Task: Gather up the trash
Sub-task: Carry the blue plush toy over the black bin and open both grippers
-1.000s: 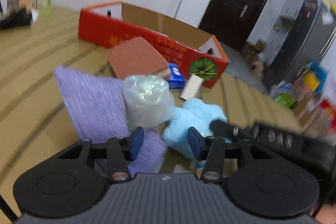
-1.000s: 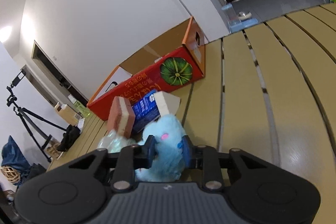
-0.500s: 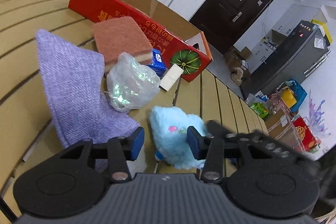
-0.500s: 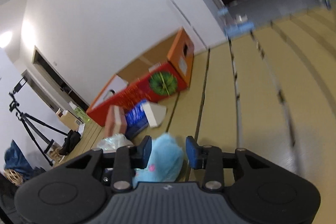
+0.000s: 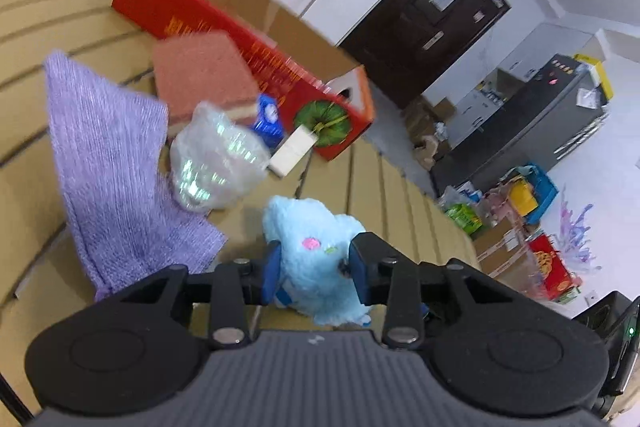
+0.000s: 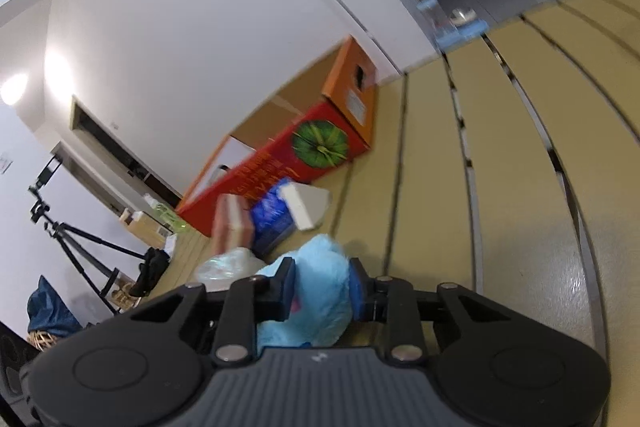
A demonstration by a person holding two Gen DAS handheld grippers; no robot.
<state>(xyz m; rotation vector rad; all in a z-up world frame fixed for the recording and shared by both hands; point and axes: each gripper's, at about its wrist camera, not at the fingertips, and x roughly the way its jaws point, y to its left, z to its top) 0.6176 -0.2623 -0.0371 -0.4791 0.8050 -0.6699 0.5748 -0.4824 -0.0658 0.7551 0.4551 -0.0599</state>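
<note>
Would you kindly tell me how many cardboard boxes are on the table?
1: the red cardboard box lies at the table's far edge, behind the pink sponge. Others may be hidden.

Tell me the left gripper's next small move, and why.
Probably ease the left gripper leftward toward the crumpled plastic wrap. Its jaws stand open around the blue plush toy, which the right gripper seems to pinch from the other side, while the wrap lies ungripped by the purple cloth.

Both wrist views low over the slatted table (image 6: pixel 500 155), close — sharing blue plush (image 5: pixel 316 251), red box (image 6: pixel 320 155)
</note>
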